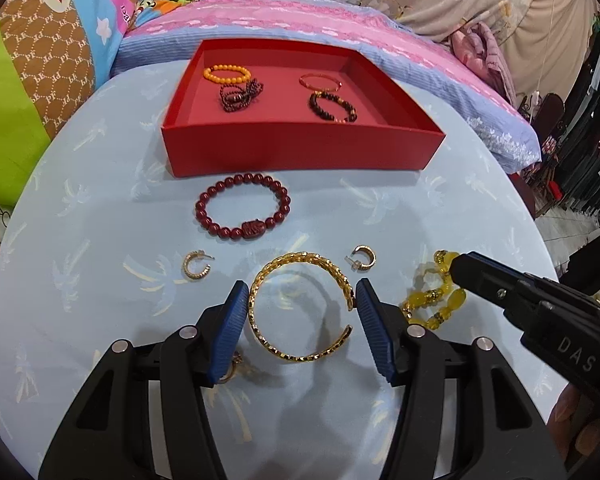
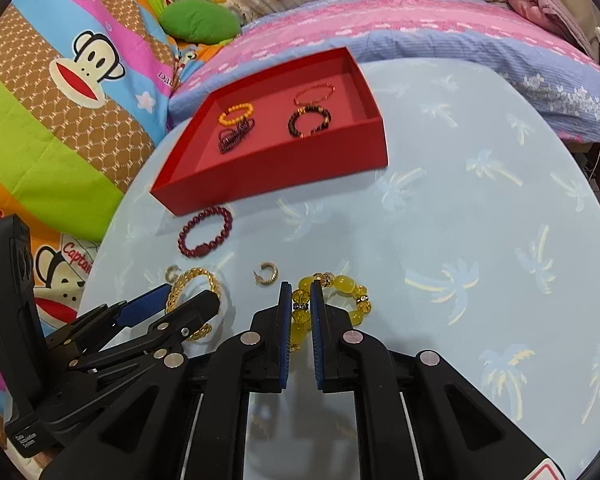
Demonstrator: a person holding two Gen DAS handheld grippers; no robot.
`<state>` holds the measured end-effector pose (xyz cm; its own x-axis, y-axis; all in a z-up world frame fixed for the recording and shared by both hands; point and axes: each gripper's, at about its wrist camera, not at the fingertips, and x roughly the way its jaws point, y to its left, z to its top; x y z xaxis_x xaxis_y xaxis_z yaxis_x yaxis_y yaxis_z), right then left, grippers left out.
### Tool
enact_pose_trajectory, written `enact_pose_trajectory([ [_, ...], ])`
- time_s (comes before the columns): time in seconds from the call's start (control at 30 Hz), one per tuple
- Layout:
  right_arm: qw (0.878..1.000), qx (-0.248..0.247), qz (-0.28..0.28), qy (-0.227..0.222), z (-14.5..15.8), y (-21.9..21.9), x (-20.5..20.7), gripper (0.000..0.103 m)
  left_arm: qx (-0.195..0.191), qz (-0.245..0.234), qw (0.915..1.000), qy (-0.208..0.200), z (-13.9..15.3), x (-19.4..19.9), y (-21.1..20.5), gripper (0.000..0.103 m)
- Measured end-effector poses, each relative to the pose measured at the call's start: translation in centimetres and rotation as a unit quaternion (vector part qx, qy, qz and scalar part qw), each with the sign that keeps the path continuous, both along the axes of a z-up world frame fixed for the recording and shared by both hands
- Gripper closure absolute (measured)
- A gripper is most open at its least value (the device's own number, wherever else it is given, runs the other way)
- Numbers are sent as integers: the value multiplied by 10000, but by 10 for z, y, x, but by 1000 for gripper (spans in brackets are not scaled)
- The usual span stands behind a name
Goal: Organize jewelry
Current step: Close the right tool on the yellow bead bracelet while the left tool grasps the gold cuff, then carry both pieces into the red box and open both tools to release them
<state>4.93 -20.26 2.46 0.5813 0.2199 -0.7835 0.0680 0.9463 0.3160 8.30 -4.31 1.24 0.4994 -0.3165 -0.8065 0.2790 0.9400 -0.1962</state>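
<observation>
A gold open bangle (image 1: 260, 280) (image 2: 198, 274) lies flat on the pale blue table. My left gripper (image 1: 302, 292) (image 2: 176, 304) is open and straddles it, one blue pad on each side. My right gripper (image 2: 301, 292) (image 1: 456, 268) is shut on the yellow bead bracelet (image 2: 340, 284) (image 1: 420, 300), pinching a few beads while the rest of the loop droops towards the cloth. The red tray (image 1: 300, 148) (image 2: 268, 184) stands at the far side and holds several bracelets, among them an orange bead bracelet (image 1: 226, 74).
Before the tray lies a dark red bead bracelet (image 1: 244, 208) (image 2: 206, 232). Two gold hoop earrings (image 1: 198, 264) (image 1: 364, 256) flank the bangle. A small ring (image 1: 230, 368) peeks out under my left finger. Pillows and bedding ring the round table (image 2: 480, 200).
</observation>
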Motion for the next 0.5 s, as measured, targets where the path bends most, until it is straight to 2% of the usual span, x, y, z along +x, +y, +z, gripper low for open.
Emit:
enact_pose_trajectory([
  [0.3,9991,115,-25,-397,39,-9,8,94,-220,82,9996,-176,33,8,14,50],
  [0.5,9969,10,58,-784,72,-12,39,94,-267,125,9989,-370,56,35,18,50],
])
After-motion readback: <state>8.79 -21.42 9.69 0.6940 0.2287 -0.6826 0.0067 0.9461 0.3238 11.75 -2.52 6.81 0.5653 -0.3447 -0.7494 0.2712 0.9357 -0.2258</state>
